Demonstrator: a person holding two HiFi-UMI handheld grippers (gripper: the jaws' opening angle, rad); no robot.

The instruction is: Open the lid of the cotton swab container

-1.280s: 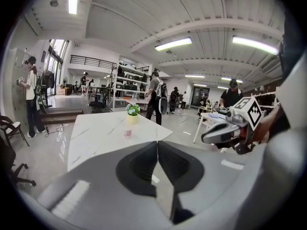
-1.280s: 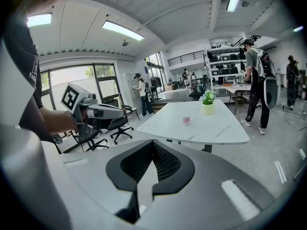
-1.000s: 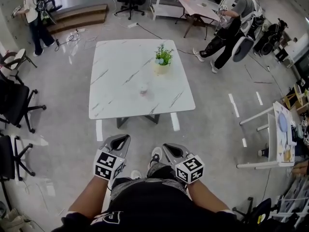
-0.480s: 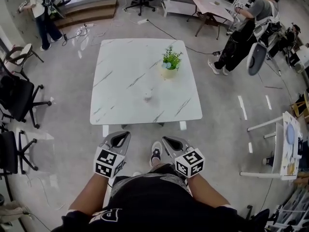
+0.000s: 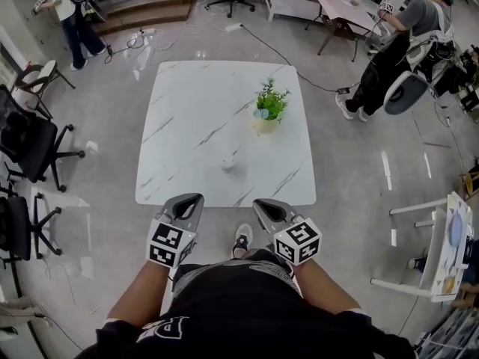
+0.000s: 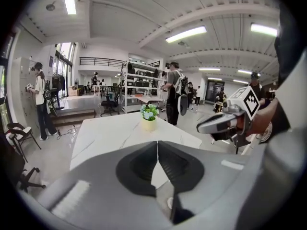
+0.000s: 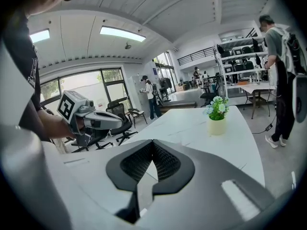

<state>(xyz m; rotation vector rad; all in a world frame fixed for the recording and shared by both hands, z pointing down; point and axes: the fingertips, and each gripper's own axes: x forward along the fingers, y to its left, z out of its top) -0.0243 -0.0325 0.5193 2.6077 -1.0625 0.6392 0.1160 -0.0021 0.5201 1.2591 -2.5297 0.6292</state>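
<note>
both grippers clenched on nothing at the table's near edge
left gripper (image 5: 186,200) and right gripper (image 5: 266,205) are well apart from the cotton swab container (image 5: 228,161). it's a small pale blur mid-table, lid hard to make out. white veined marble table (image 5: 179,118), square. potted plant (image 5: 269,111) is near the container, beyond it to the right. black office chairs (image 5: 30,144) left, a person (image 5: 404,43) far right, partly cut off.

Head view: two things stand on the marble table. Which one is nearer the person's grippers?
The small pale container, low and plain, just on the near side of the table's middle. The potted plant, with green leaves, stands farther back and to its right.
</note>
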